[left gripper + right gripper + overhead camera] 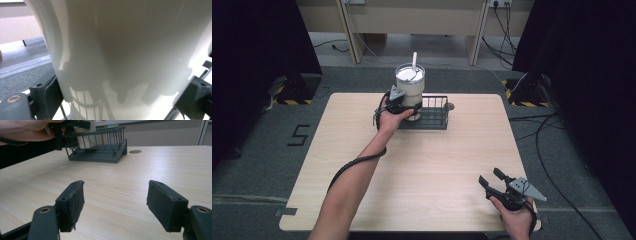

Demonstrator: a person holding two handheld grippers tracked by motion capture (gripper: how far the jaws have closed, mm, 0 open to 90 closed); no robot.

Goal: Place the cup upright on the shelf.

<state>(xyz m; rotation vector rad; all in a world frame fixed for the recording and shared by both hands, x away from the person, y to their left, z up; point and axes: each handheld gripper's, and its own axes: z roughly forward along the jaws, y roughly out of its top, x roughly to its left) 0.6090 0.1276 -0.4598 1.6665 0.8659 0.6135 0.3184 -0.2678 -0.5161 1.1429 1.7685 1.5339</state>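
A cream tumbler [410, 87] with a white lid and straw [414, 60] stands upright in the left end of a black wire basket [435, 118] at the table's far middle. My left gripper [404, 106] is shut on the tumbler's lower body. In the left gripper view the tumbler's wall [125, 50] spans the gap, with a pad [51, 92] pressed on each side. My right gripper [489, 179] rests near the front right corner. Its jaws stand wide open with nothing between them [115, 200]. Farther off in that view are the basket [100, 147] and tumbler [86, 132].
The wooden table [422, 170] has a small round hole [135, 151] just right of the basket. The basket's right half holds nothing. Black curtains flank the table, and cables lie on the floor at the right [552, 130].
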